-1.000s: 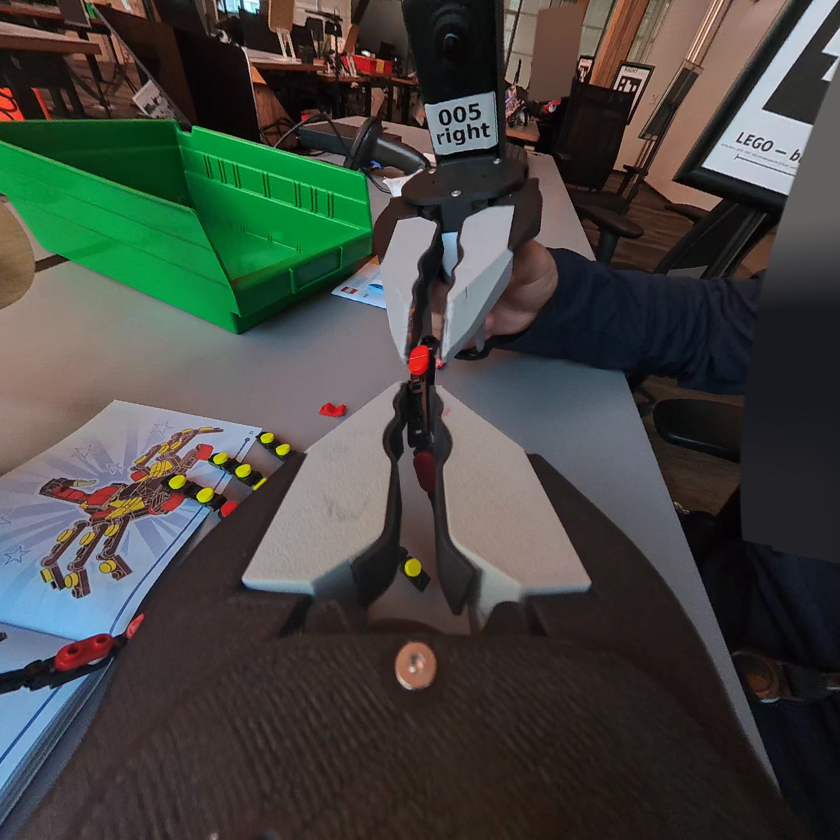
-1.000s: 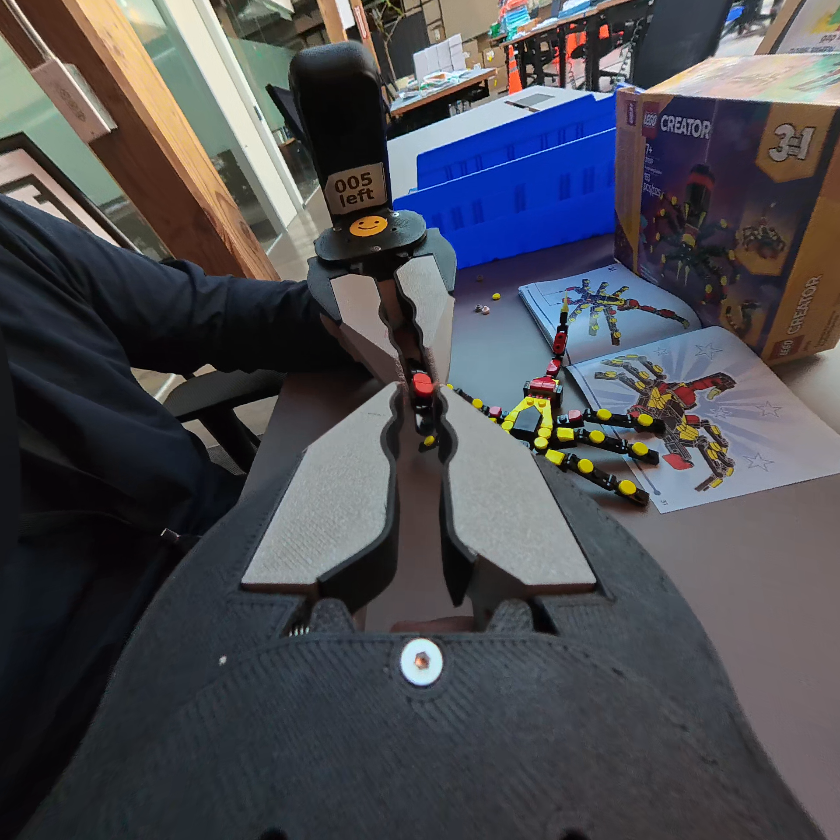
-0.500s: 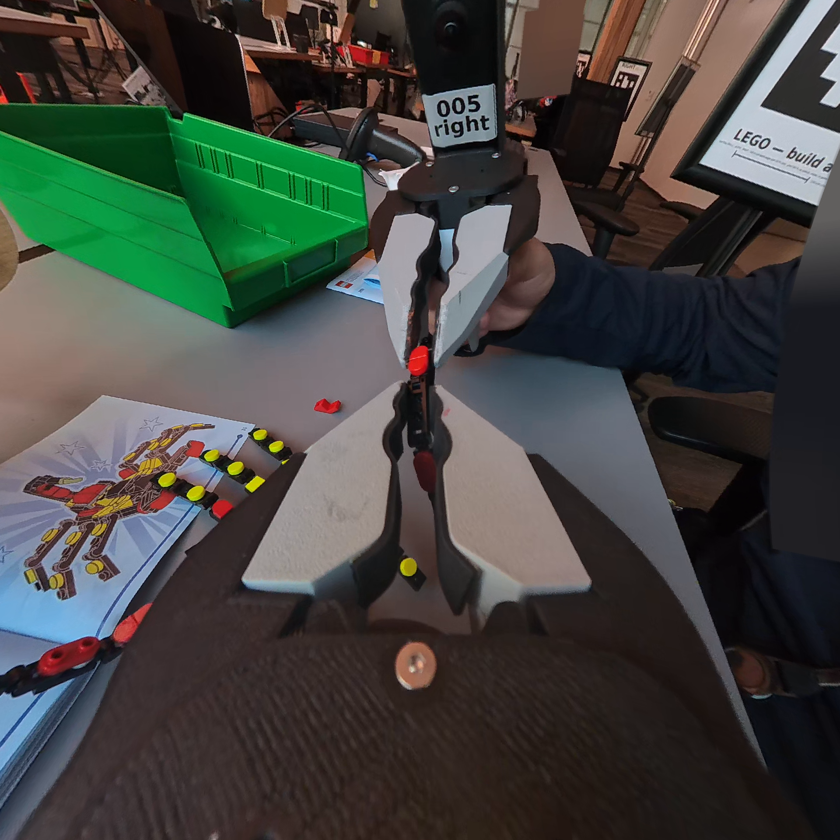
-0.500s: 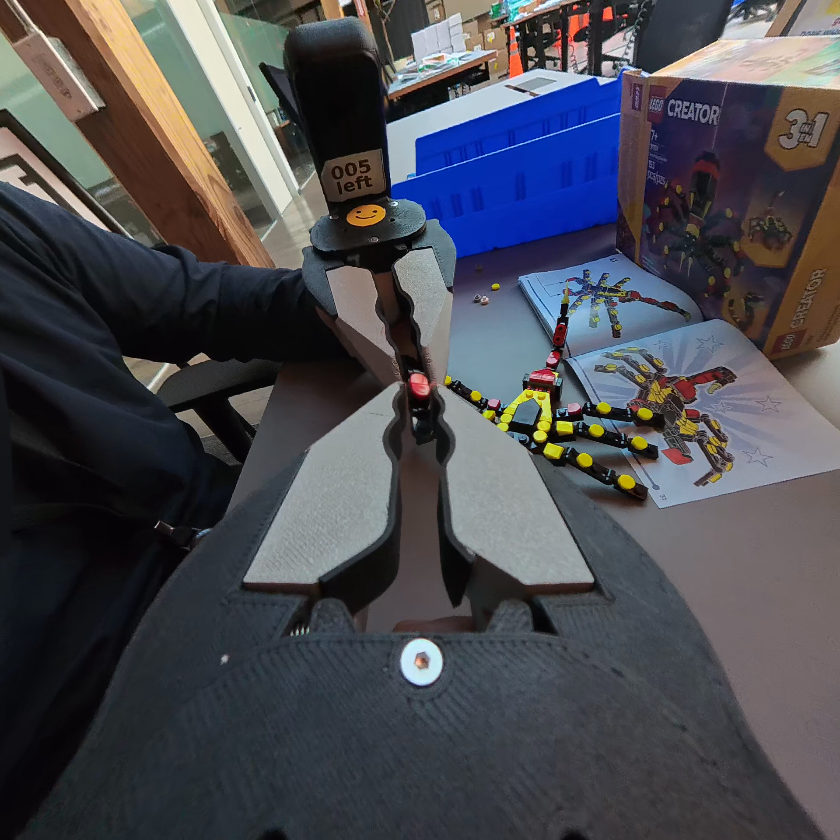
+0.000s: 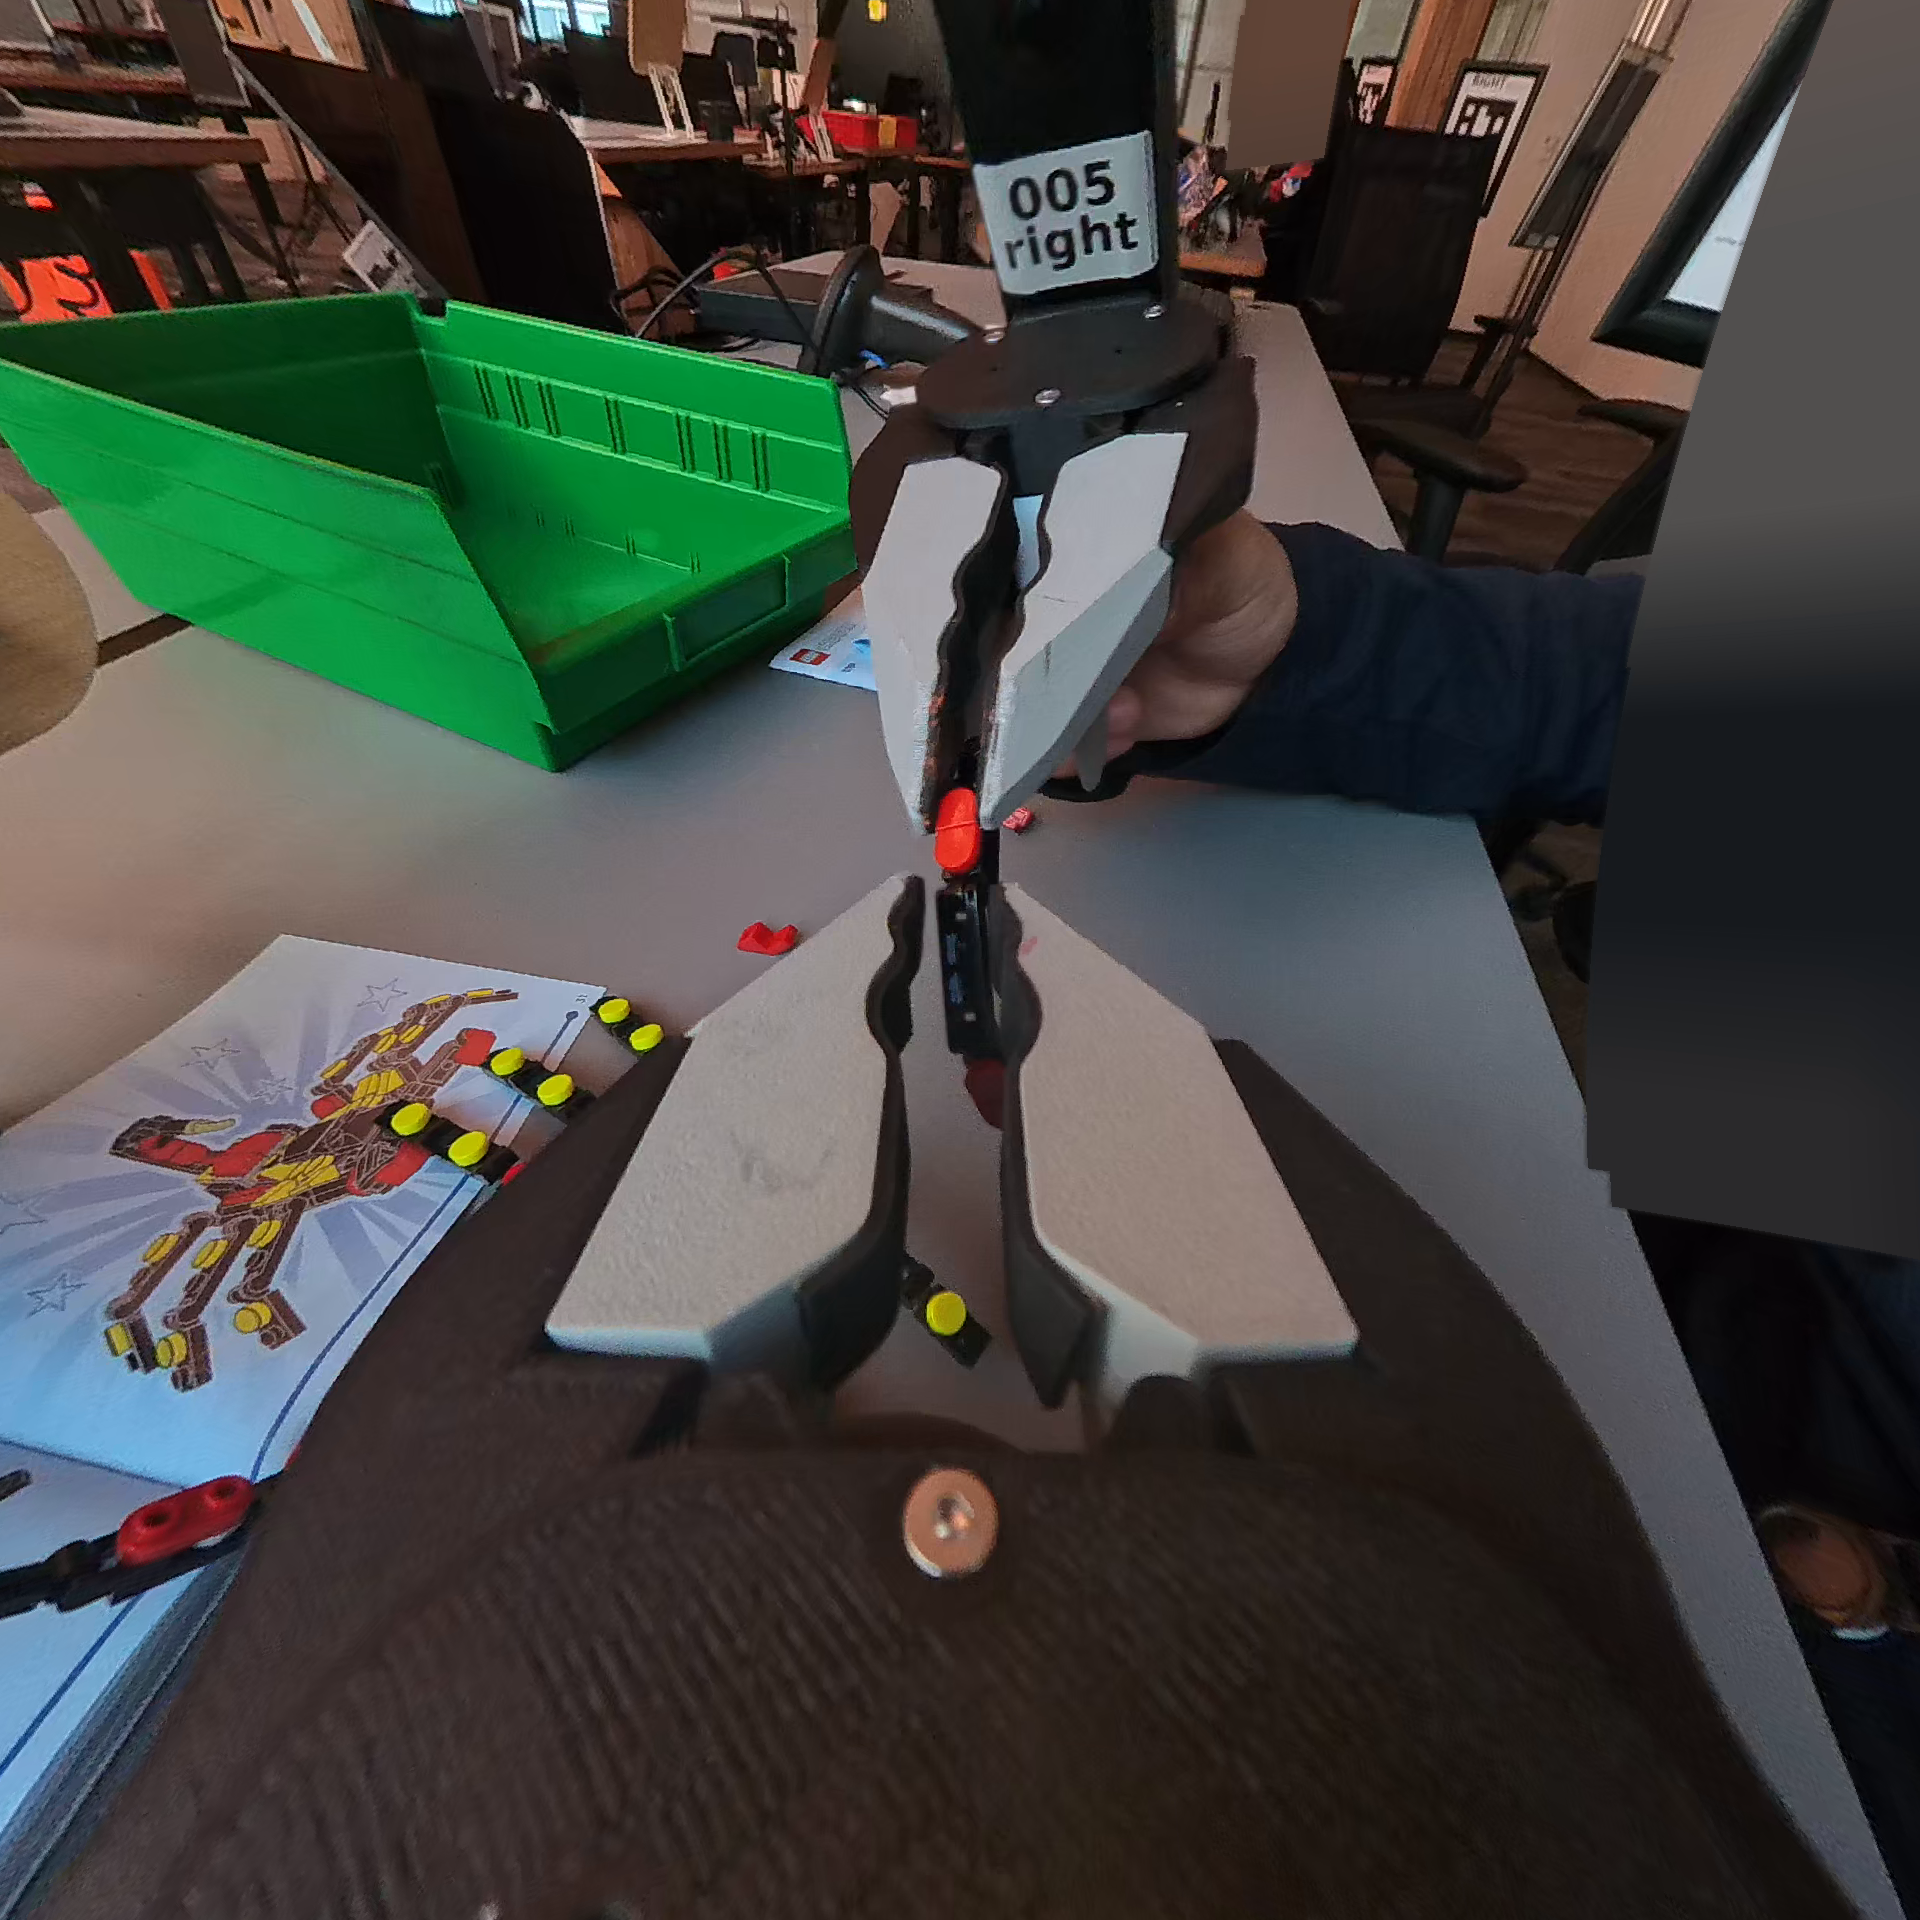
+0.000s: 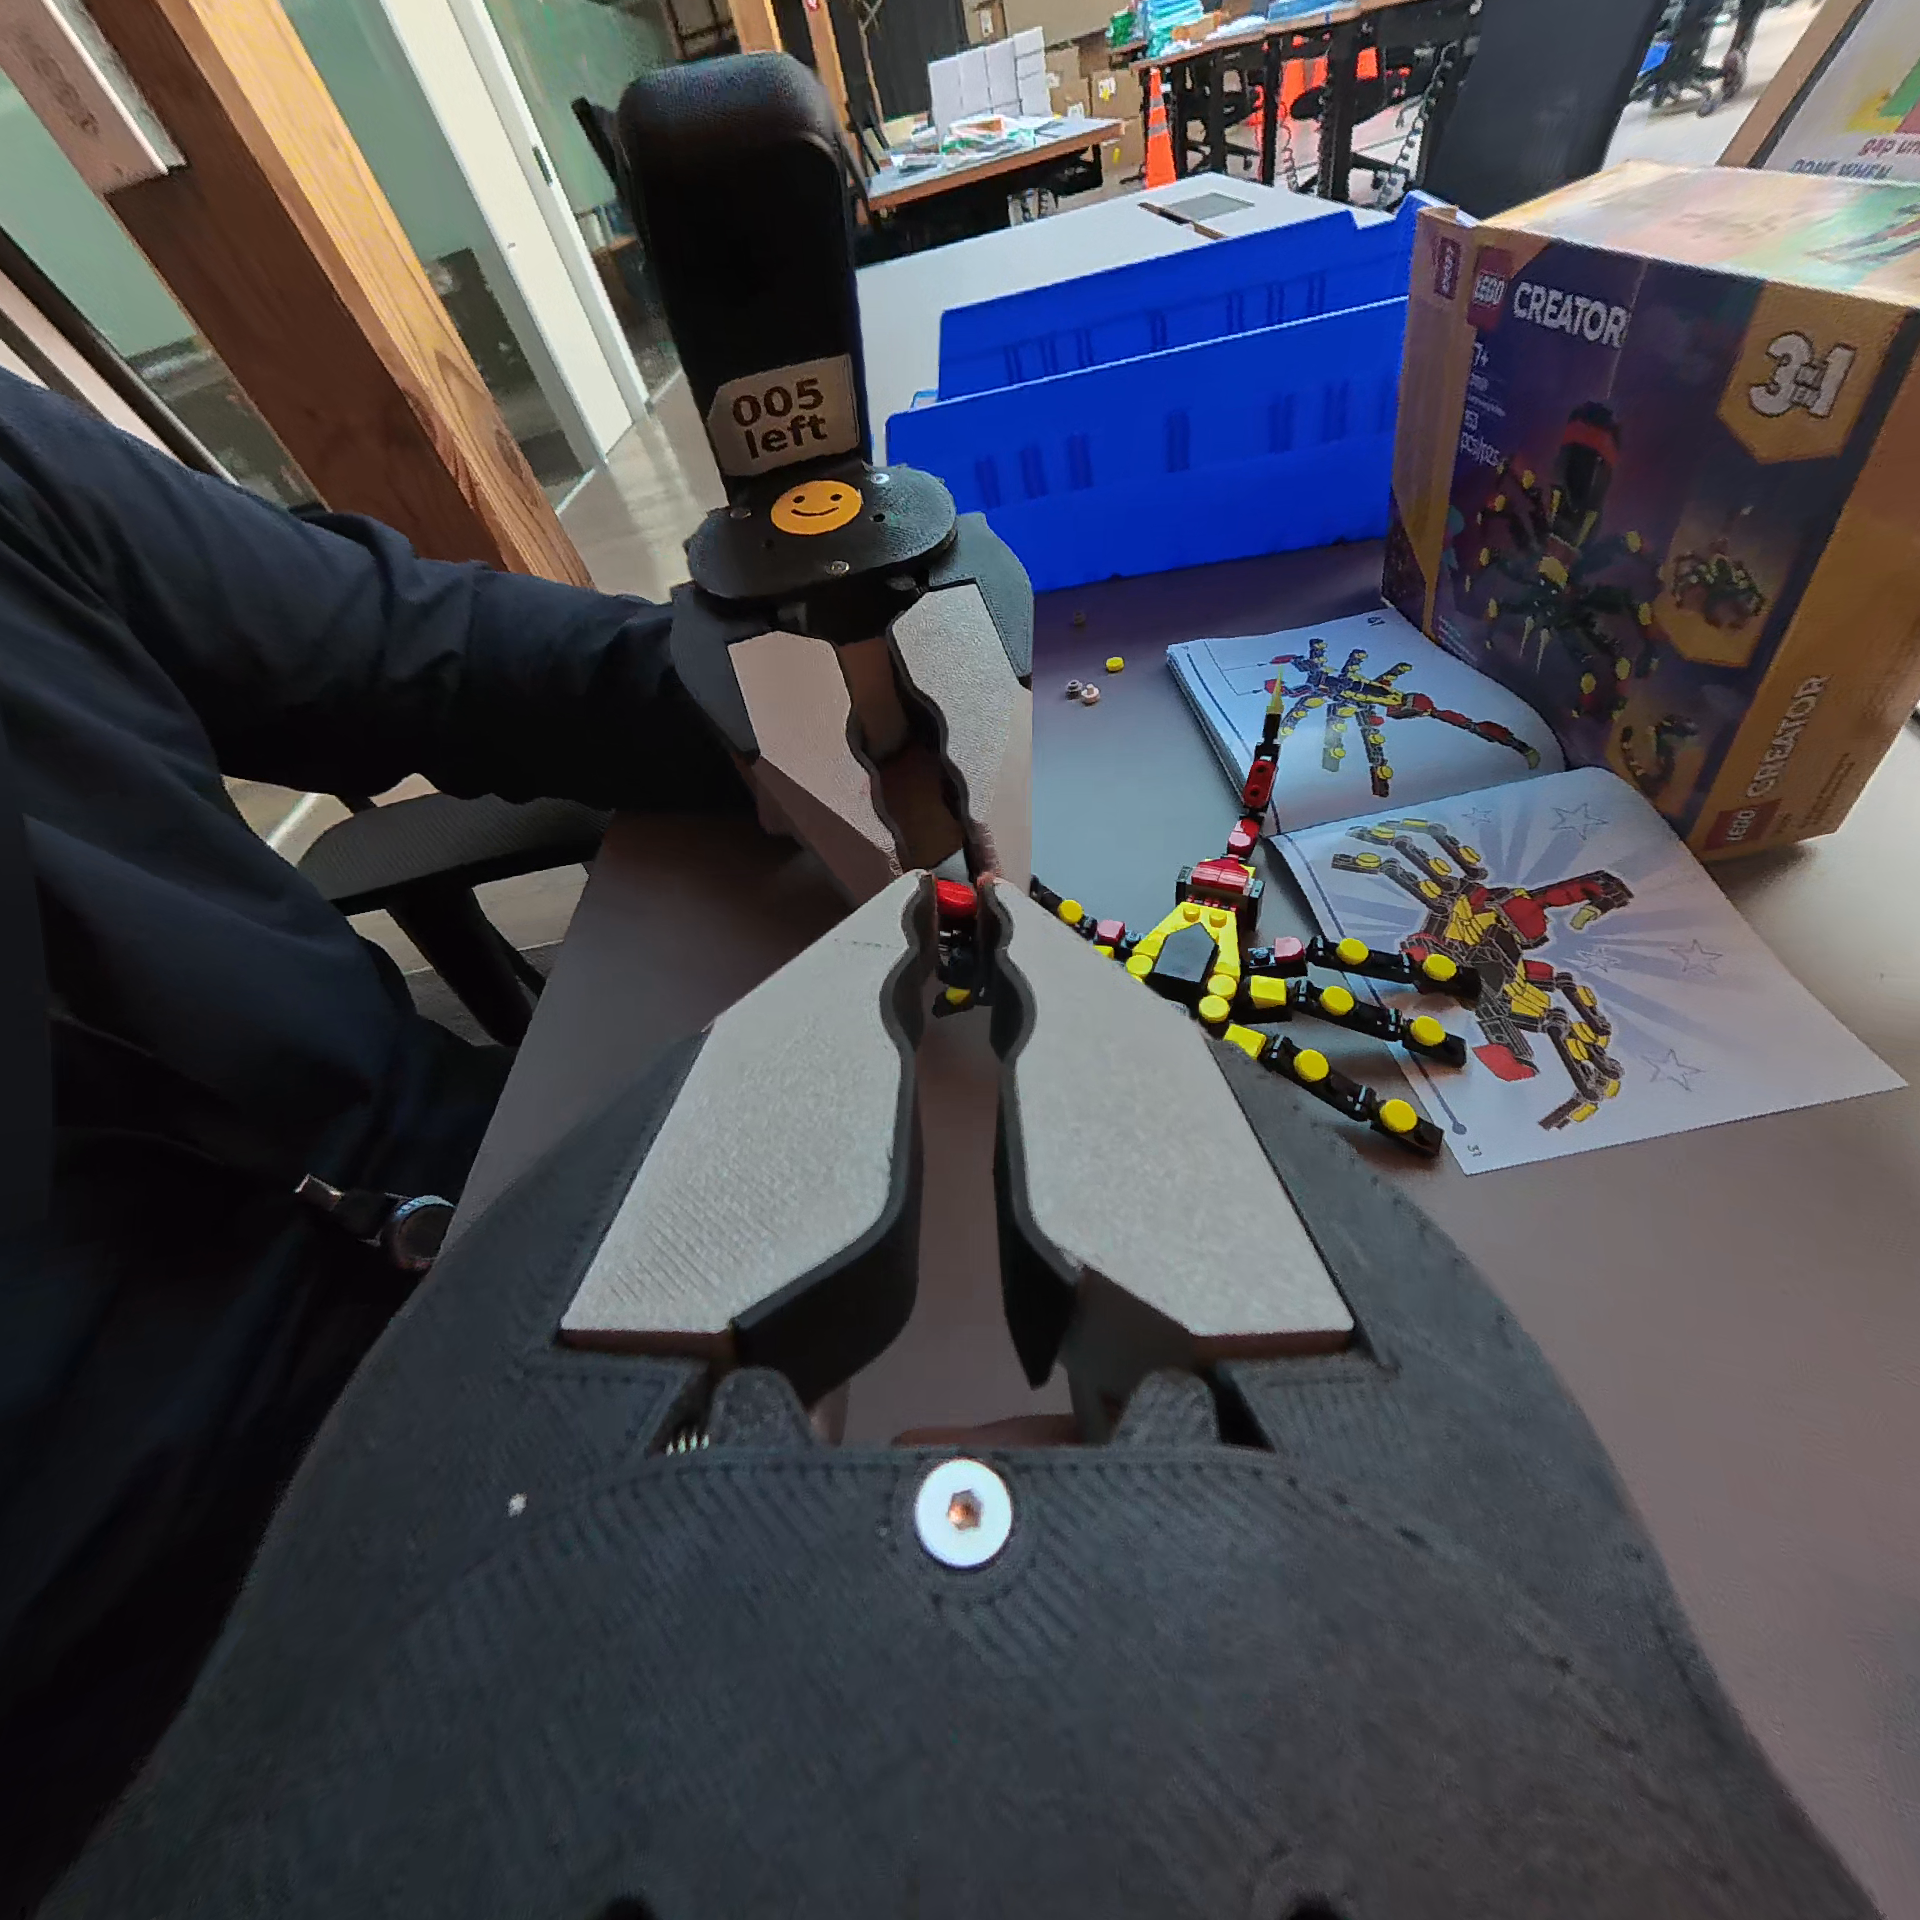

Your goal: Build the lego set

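Note:
A thin black Lego leg segment [image 5: 961, 977] with a red end piece [image 5: 956, 831] is held in the air between both grippers. My left gripper [image 5: 956, 894] is shut on the black segment. My right gripper [image 6: 954, 896] meets it tip to tip and is shut on the red end [image 6: 954, 899]. The right gripper shows from the front in the left wrist view [image 5: 956, 816], and the left one in the right wrist view [image 6: 940, 862]. The part-built black, yellow and red spider model [image 6: 1195, 945] lies on the table to the right.
A green bin [image 5: 468, 520] stands at the back left, with a loose red piece [image 5: 767, 937] on the grey table [image 5: 312, 810]. Open instruction booklets [image 6: 1621, 997], the set's box [image 6: 1662, 468] and blue bins [image 6: 1143, 416] lie behind the model. The person's sleeve [image 6: 260, 644] fills the left. My two grippers' fingertips are within a few centimetres of each other.
Both grippers stay joined at the leg piece. The right gripper has come nearer and looms larger in the left wrist view. The left gripper's jaws look slightly wider apart.

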Motion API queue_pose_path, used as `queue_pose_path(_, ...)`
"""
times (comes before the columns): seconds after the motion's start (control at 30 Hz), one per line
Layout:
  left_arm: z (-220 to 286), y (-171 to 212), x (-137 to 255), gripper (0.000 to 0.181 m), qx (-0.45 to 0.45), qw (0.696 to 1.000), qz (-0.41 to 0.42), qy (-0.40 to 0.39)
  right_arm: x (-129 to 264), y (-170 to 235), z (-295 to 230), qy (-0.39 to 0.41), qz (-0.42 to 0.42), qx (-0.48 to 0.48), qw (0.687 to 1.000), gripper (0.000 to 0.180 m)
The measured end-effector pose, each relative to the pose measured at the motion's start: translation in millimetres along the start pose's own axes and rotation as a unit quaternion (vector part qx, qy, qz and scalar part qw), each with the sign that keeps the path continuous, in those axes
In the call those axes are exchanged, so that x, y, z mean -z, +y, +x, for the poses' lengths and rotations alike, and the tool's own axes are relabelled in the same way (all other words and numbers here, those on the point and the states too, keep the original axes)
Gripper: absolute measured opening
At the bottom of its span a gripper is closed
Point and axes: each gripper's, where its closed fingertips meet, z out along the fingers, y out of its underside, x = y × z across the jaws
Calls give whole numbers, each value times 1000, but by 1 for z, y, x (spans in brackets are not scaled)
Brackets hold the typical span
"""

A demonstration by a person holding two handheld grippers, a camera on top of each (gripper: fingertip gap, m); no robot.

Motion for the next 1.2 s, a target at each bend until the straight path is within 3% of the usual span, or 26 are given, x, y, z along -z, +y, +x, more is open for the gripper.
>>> queue_pose_path(0.37, 5, -6, 0, 6, 68, 996, 31, 45, 2, -4, -3, 1, 10, 16, 1000, 4)
queue_pose_path(0.53, 13, -14, 2, 25, 95, 991, 53, 78, 0, -2, -3, 4, 3, 23, 1000, 4)
queue_pose_path(0.57, 10, -13, 2, 9, 87, 993, 48, 66, -1, -3, -6, -4, 7, 21, 1000, 4)
queue_pose_path(0.6, 8, -13, 3, 6, 64, 995, 50, 56, -1, -3, -7, -6, 7, 19, 1000, 4)
queue_pose_path(0.87, 6, -6, 3, 5, 10, 999, 19, 27, -4, 1, -6, -3, -4, 18, 1000, 4)
queue_pose_path(1.07, -2, 4, -1, 4, -119, 991, -30, -50, 4, -18, -14, -52, 58, -35, 996, 0)
queue_pose_path(1.2, -6, -1, 0, 5, -72, 996, -5, -47, 15, -24, -7, -25, 72, -6, 997, 0)
